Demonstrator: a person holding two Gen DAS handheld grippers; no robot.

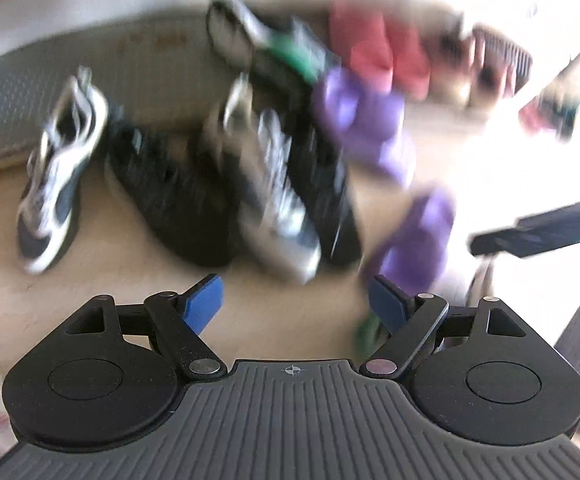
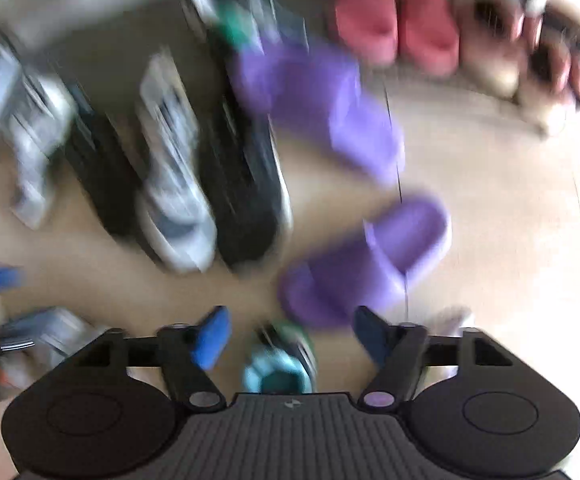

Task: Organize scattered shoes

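Both views are motion-blurred. Scattered shoes lie on a pale wooden floor. In the left wrist view I see a white and black sneaker, a black shoe, a grey sneaker and two purple slides. My left gripper is open and empty above the floor. In the right wrist view my right gripper is open and empty, just short of the near purple slide. A teal and green shoe lies under it. The far purple slide lies beyond.
Red slides and beige slippers stand in a row along the far wall. A grey mat lies at the far left. The other gripper's dark arm shows at the right of the left wrist view.
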